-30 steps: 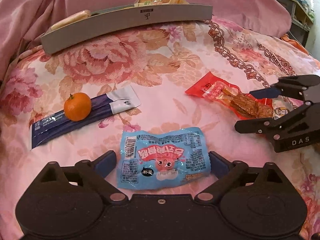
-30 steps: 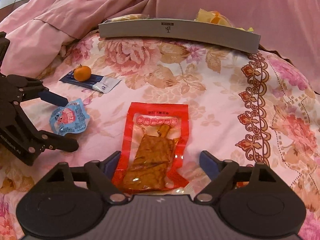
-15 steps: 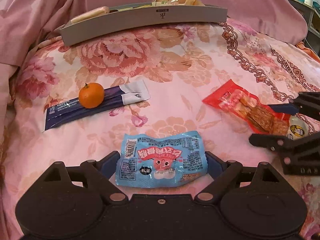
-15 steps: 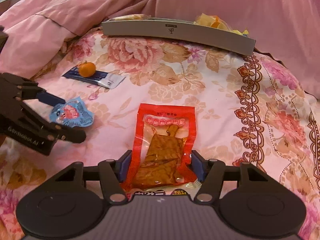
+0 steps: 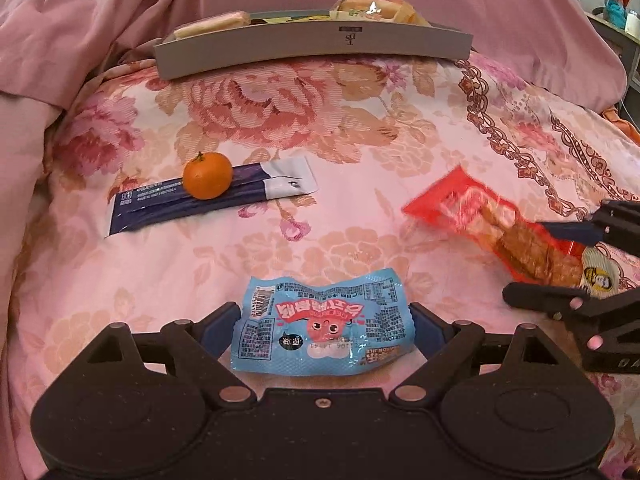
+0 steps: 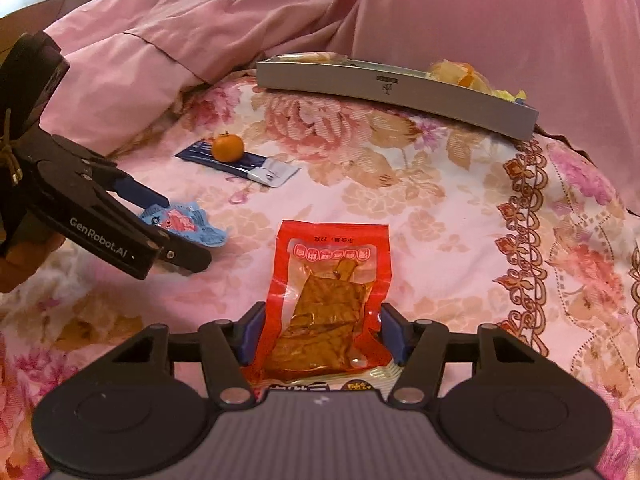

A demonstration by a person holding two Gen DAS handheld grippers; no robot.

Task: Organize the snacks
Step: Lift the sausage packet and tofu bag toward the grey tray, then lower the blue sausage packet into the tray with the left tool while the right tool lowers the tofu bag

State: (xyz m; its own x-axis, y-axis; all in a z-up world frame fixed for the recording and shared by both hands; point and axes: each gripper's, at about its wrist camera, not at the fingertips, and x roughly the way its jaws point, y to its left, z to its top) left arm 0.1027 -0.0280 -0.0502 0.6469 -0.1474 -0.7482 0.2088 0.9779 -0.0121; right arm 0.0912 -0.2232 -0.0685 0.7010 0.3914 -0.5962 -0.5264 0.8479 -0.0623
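The right tongs [image 6: 322, 334] clamped a red tofu packet [image 6: 330, 292]; the left tongs [image 5: 324, 330] flanked a crinkled blue packet [image 5: 322, 330], apparently gripping it, over the floral bedspread [image 5: 288, 112].

"GenRobot.AI" is printed in pale letters along the side of the left gripper [image 6: 176, 236], as seen from the right wrist view. On the right gripper [image 5: 560, 264], seen from the left wrist view, only the letters "DA" can be read at the frame's edge. A small dark logo mark and a tiny label are stamped on the front wall of the grey tray [image 5: 350, 38], too small to read. Upside-down print covers the blue packet [image 5: 324, 326] and the red packet [image 6: 332, 276], none of it legible.
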